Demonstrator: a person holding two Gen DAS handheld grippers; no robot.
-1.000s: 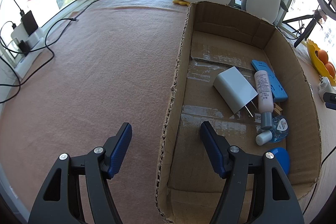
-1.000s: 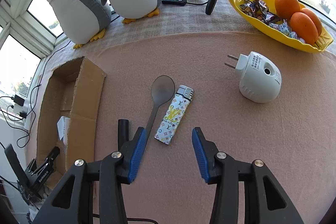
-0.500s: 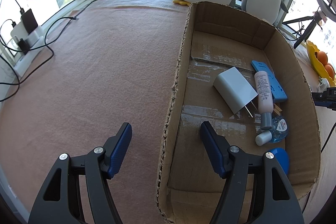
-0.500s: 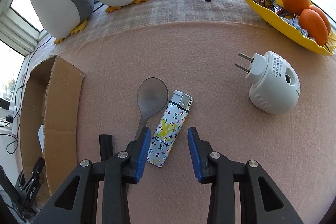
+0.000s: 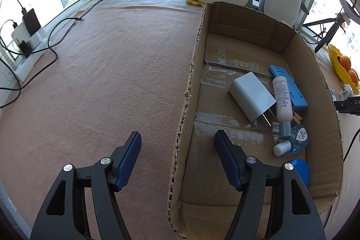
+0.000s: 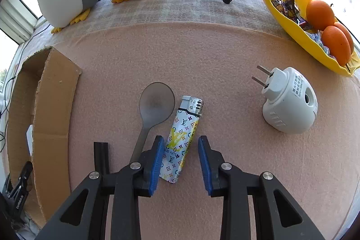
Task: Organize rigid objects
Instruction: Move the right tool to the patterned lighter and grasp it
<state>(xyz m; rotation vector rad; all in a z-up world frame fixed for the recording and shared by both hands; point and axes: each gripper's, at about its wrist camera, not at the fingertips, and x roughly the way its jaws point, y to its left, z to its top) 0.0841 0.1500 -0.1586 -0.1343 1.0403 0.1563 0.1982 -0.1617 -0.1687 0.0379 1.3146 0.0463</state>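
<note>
1. The right gripper points down at the table, its jaws straddling the lower half of a patterned lighter. They have just been closing: the left pad sits against the lighter's edge, the right pad stands just clear, so there is no grip yet.
2. Just left of that gripper lies a grey spoon, its handle running under the left finger. Well off to the right rests a white plug-in device, and beyond it a yellow dish of oranges and sweets.
3. The left gripper hangs with jaws apart and empty, straddling the near wall of the cardboard box.
4. Ahead of it in the box lie a white charger, a pink tube, a blue holder and small bottles.
5. Judged from this, several things are already packed; the lighter, spoon and plug-in device remain.
</note>
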